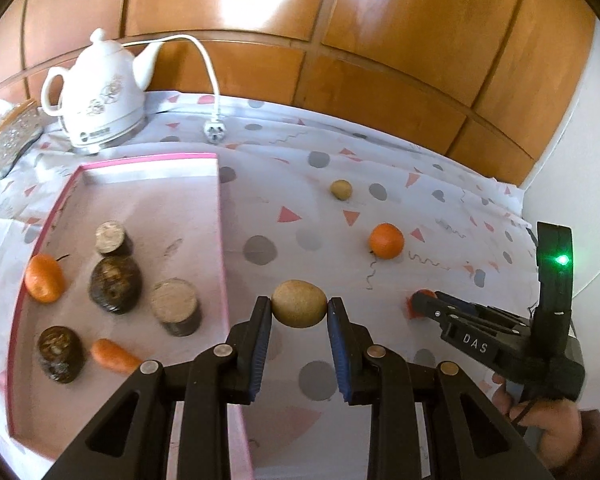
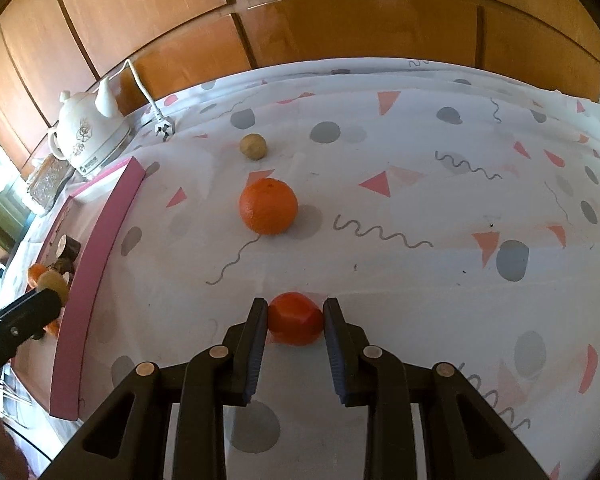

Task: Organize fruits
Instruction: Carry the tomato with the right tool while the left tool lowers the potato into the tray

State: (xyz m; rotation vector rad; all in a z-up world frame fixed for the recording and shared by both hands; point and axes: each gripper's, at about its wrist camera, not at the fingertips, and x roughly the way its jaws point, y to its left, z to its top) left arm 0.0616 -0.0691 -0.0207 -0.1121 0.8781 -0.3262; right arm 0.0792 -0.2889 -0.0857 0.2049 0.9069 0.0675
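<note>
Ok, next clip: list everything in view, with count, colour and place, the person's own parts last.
tray: one, pink, left side of the table
dark round fruits: two, brown-black, in the tray
cut log-like pieces: two, tan-topped, in the tray
orange items: two in the tray, one round, one elongated
tan fruit: one, between the left gripper's jaws
small tan fruit: one, on the cloth, far side
orange: one, on the cloth, mid-table
red-orange fruit: one, between the right gripper's jaws
kettle: one, white, back left, unplugged
tablecloth: white, patterned
left gripper: black, shut on the tan fruit
right gripper: black, shut on the red-orange fruit
hand: one, holding the right gripper
</note>
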